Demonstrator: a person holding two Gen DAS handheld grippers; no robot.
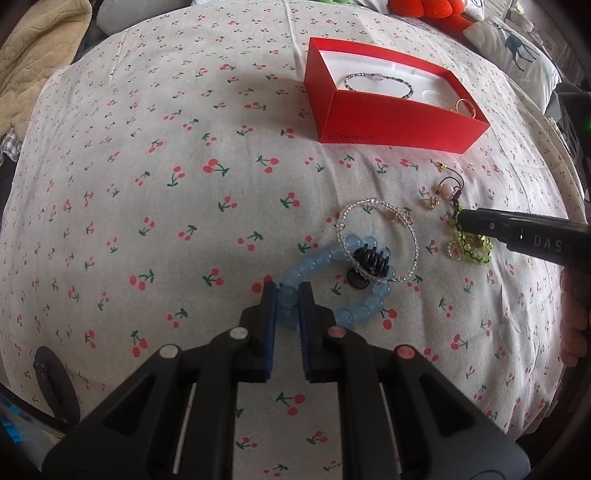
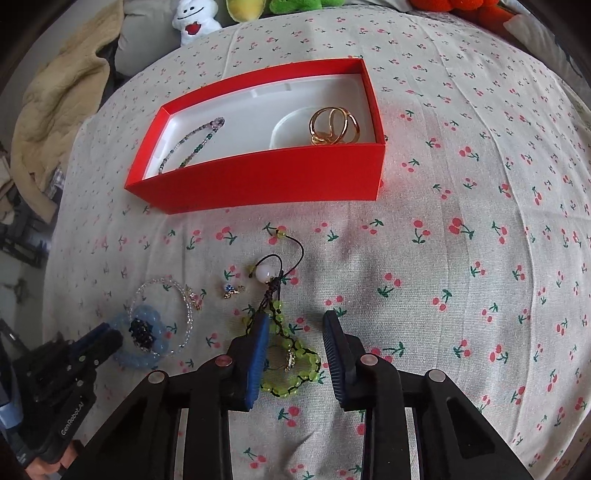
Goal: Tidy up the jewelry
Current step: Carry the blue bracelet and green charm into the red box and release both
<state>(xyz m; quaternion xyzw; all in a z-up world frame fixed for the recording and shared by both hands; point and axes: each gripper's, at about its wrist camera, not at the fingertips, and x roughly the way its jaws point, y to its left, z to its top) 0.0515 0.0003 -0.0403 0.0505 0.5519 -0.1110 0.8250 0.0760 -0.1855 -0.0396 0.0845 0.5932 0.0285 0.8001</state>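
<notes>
My left gripper (image 1: pixel 287 295) is shut on the blue bead bracelet (image 1: pixel 354 312), which lies on the cherry-print cloth with a black hair claw (image 1: pixel 369 260) and a clear bead bracelet (image 1: pixel 376 240) on it. My right gripper (image 2: pixel 295 325) is open, its fingers either side of the green bead bracelet (image 2: pixel 291 373) with its black cord and pink bead (image 2: pixel 266 274). The red box (image 2: pixel 266 177) holds a dark bead bracelet (image 2: pixel 192 146) and gold rings (image 2: pixel 332 125). A small earring (image 2: pixel 231 291) lies between the bracelets.
Plush toys (image 2: pixel 194 20) and a beige blanket (image 2: pixel 62 107) lie beyond the cloth's far edge. A pillow with a deer print (image 1: pixel 517 55) sits at the back right. A black object (image 1: pixel 55 384) lies at the cloth's near left edge.
</notes>
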